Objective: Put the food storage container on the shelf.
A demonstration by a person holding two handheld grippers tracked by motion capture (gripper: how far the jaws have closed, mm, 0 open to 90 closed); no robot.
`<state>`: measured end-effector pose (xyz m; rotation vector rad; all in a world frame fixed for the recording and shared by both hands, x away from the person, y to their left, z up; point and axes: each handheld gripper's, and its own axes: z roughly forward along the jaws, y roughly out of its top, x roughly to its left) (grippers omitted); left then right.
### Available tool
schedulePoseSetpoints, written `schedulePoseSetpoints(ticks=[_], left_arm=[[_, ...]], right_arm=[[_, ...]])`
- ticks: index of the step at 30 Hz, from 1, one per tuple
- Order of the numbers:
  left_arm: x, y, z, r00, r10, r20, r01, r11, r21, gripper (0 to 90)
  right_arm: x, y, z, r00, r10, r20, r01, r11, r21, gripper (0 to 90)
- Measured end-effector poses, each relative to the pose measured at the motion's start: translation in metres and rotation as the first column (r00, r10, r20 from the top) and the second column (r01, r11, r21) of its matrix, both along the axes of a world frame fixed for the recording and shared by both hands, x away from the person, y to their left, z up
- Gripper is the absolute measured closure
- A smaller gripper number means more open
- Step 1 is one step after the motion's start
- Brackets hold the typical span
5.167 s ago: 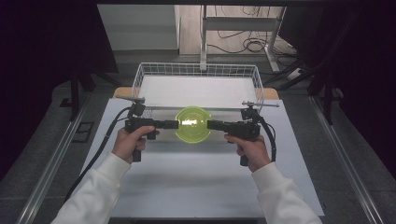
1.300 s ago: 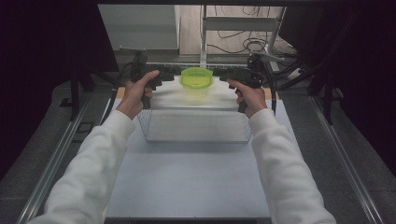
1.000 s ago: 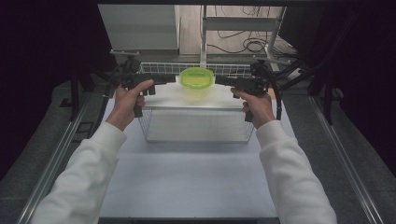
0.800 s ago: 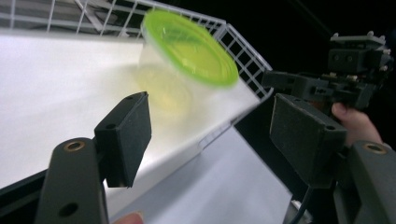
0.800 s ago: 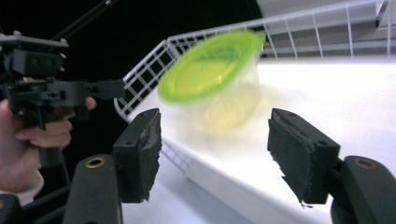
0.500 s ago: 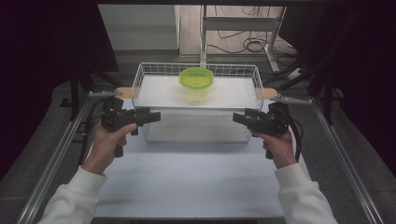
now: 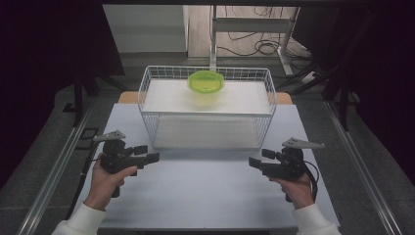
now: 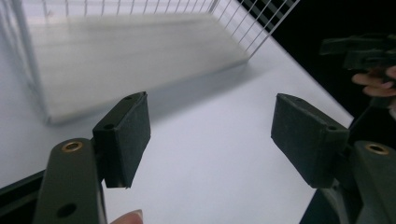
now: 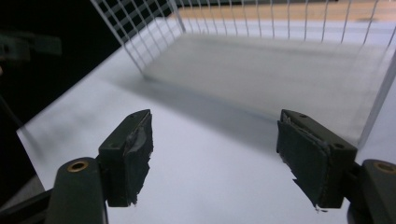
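White tabletop [image 7: 210,191], pale and matte, with dark floor on both sides. Far left: left hand [image 7: 105,178] wrapped round left gripper [image 7: 147,153], held over the table's left part, near its left edge, jaws pointing right toward the middle. Spread wide, nothing between them; plain in the left gripper view, where left gripper [image 8: 210,135] shows bare table between the two black pads [image 8: 128,133]. A fingertip just visible at that view's bottom edge. Grey three-cornered plate on top, cable trailing back along the forearm.

Middle, farther back: white wire basket [image 7: 147,110] standing on the table, well apart from both grippers. Inside it, toward the far wall and about centred, a green bowl [image 7: 206,83], translucent, upright, touched by neither gripper. Blurred basket mesh [image 8: 261,23] and basket floor also seen in the left gripper view, likewise in the right gripper view [image 9: 140,28]. Wooden edge showing past the basket's two far corners.

Right: right hand [image 7: 296,188] gripping right gripper [image 7: 259,159], over the table's right part, jaws pointing left toward the middle. Gaping wide too, holding nothing; right gripper [image 9: 212,156] in its own view showing worn, frayed pads [image 9: 306,158] with only table between.
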<state>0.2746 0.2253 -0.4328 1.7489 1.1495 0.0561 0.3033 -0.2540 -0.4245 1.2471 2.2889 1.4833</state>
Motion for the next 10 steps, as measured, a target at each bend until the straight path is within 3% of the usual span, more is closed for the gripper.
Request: schedulePoseSetpoints(ticks=[10], left_arm=[[-0.0014,0.0004,-0.0051,0.9999,0.01,-0.008,-0.01,0.9999,0.01,27.9]], right_arm=[[-0.0028,0.0023,-0.0042,0.9999,0.001,0.013,-0.001,1.0,-0.007,23.6]])
